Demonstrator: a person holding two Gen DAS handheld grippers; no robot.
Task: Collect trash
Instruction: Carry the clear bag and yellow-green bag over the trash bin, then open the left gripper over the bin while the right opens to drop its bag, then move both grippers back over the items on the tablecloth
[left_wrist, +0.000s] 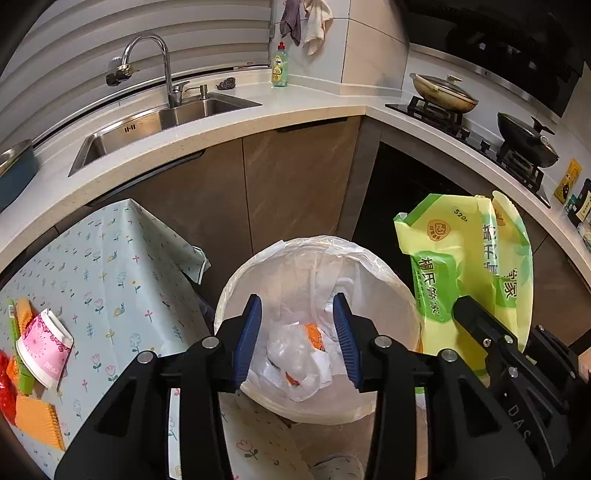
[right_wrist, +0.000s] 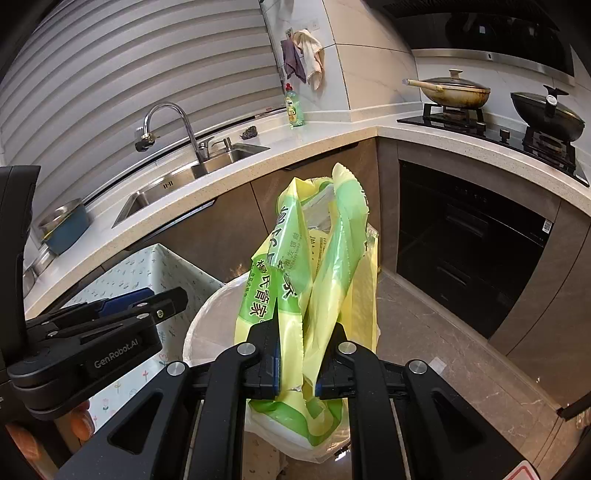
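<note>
A white trash bin (left_wrist: 376, 280) lined with a clear bag stands on the floor and holds crumpled white and orange wrappers (left_wrist: 299, 354). My left gripper (left_wrist: 297, 339) is open and empty right above the bin's mouth. My right gripper (right_wrist: 296, 363) is shut on a yellow-green plastic package (right_wrist: 325, 266) and holds it over the bin's right rim (right_wrist: 207, 314). The package also shows in the left wrist view (left_wrist: 461, 266). On the table at the left lie a pink paper cup (left_wrist: 44, 349), orange wrappers (left_wrist: 35, 419) and red trash (left_wrist: 4, 384).
A table with a flowered cloth (left_wrist: 110, 266) stands left of the bin. A counter with a sink (left_wrist: 159, 125), faucet and soap bottle (left_wrist: 279, 66) curves behind. A stove with two pans (right_wrist: 546, 110) is at the right, an oven (right_wrist: 469, 240) below it.
</note>
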